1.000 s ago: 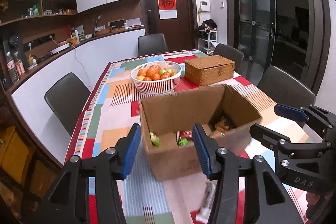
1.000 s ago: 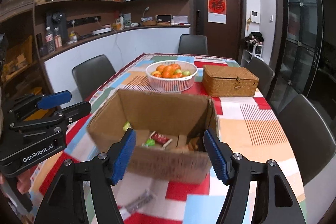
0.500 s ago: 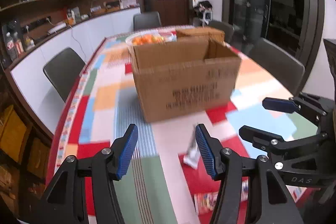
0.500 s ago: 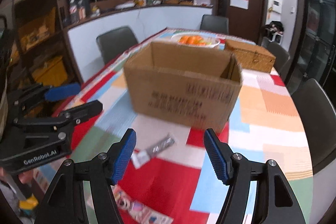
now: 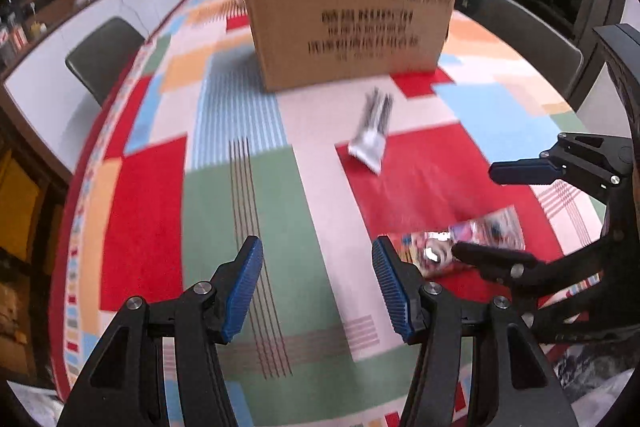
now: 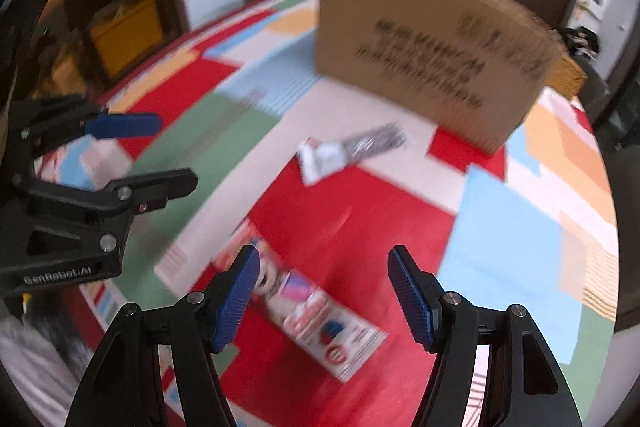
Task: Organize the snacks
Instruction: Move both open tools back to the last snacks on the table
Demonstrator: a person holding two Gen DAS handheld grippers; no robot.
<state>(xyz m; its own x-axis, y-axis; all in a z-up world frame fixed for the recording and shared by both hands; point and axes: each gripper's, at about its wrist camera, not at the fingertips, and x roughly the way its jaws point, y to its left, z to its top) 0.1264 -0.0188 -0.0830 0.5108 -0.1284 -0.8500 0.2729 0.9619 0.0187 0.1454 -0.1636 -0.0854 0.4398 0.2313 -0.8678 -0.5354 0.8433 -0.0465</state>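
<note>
Snacks lie on our bright patchwork tablecloth (image 5: pixel 248 211). Our left gripper (image 5: pixel 316 285) has its blue fingers wide apart and holds nothing. Our right gripper (image 6: pixel 322 297) is spread apart too, just above a pink snack pack (image 6: pixel 320 323) at the bottom middle. A silver packet (image 6: pixel 352 151) lies mid-frame, near the big brown box (image 6: pixel 432 55) at the upper right.

Left gripper (image 5: pixel 316 285) fingers spread, right gripper (image 6: pixel 323 293) fingers spread, both empty
</note>
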